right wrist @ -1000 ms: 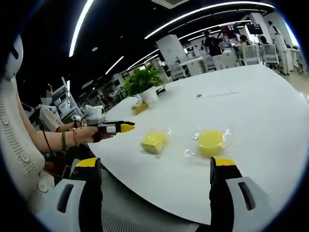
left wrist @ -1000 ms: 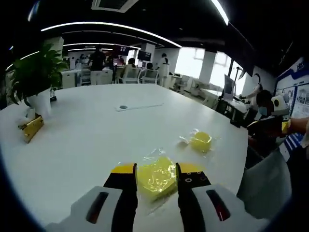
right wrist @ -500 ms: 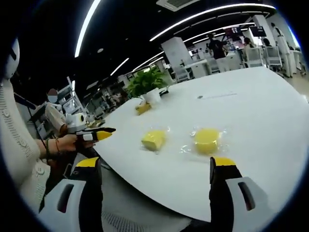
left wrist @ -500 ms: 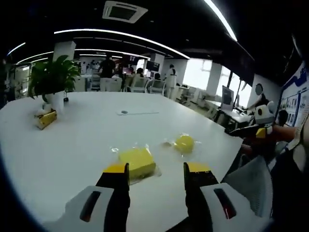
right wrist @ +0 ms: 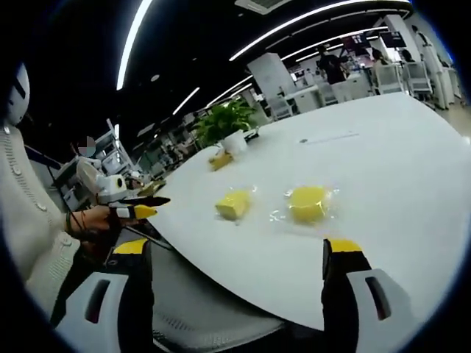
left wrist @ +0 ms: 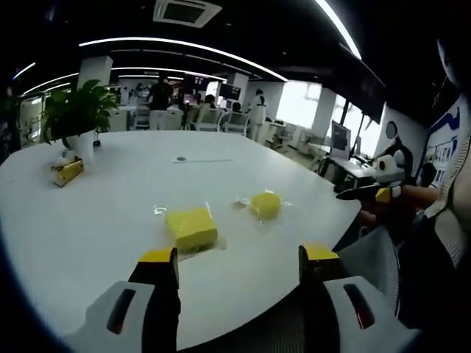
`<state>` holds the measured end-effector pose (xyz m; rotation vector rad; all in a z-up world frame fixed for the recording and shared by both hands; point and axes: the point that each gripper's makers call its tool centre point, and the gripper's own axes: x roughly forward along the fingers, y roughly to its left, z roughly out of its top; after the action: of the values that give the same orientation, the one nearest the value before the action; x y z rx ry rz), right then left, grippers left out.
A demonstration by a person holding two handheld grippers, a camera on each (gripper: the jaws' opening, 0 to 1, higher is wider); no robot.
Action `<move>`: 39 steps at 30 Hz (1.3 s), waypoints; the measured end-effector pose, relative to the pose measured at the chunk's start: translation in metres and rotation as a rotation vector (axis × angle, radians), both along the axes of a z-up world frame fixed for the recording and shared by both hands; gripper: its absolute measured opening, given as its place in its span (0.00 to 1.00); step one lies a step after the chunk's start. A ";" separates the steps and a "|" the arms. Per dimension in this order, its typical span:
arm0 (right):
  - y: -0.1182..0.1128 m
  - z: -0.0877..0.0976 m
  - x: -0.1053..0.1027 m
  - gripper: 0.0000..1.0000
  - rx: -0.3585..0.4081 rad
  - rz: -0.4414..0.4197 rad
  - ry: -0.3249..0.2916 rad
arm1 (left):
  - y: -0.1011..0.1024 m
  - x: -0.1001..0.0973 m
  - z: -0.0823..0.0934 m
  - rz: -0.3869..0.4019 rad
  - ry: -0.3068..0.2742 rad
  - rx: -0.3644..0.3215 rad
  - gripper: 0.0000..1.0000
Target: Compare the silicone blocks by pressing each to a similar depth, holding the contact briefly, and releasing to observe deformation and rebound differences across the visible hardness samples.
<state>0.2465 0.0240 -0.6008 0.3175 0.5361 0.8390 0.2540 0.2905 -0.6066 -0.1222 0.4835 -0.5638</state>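
Observation:
Two yellow silicone samples in clear wrap lie on the white table [left wrist: 110, 198]. A square block [left wrist: 190, 227] sits just beyond my left gripper [left wrist: 240, 257], which is open and drawn back over the table's near edge. A round block [left wrist: 266, 204] lies to its right. In the right gripper view the round block [right wrist: 308, 204] lies ahead and the square block [right wrist: 233, 205] to its left. My right gripper [right wrist: 237, 248] is open, off the table edge, holding nothing. The left gripper [right wrist: 136, 211] shows at the left in a hand; the right gripper [left wrist: 368, 193] shows far right.
A potted plant [left wrist: 76, 118] and a small yellow box [left wrist: 68, 170] stand at the table's far left corner. A small round port [left wrist: 180, 159] sits mid-table. Chairs and several people are beyond the far edge. A sleeve [right wrist: 33, 220] fills the left side.
My left gripper has pulled back from the square block, off it and past the table edge, and its jaws stand wider apart. The right gripper has stayed open and nearly still.

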 end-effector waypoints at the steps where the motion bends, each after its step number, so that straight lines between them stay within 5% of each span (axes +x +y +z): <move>1: 0.000 -0.001 -0.001 0.89 -0.002 0.007 -0.001 | -0.001 0.000 0.000 -0.001 -0.001 0.002 0.66; 7: 0.004 0.000 -0.005 0.89 -0.010 0.043 -0.031 | -0.013 0.001 0.001 0.006 0.038 -0.040 0.67; 9: 0.006 0.007 -0.005 0.91 -0.017 0.065 -0.112 | -0.018 0.002 0.003 0.023 0.069 -0.082 0.68; 15: 0.005 0.011 -0.007 0.92 -0.012 0.086 -0.152 | -0.030 0.009 0.016 0.014 0.043 -0.101 0.68; 24: -0.001 0.026 0.002 0.93 0.038 0.085 -0.239 | -0.063 0.030 0.027 -0.021 0.085 -0.158 0.72; 29: 0.001 0.031 0.008 0.93 0.028 0.103 -0.298 | -0.086 0.045 0.032 -0.008 0.145 -0.310 0.73; 34: 0.003 0.030 0.013 0.92 0.029 0.113 -0.284 | -0.094 0.068 0.028 0.006 0.177 -0.378 0.73; 39: -0.003 0.022 0.021 0.90 0.014 0.104 -0.250 | -0.099 0.086 0.012 -0.008 0.223 -0.360 0.76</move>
<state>0.2676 0.0209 -0.5785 0.1951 0.3158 0.9683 0.3403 0.1914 -0.5944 -0.5307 0.5953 -0.6444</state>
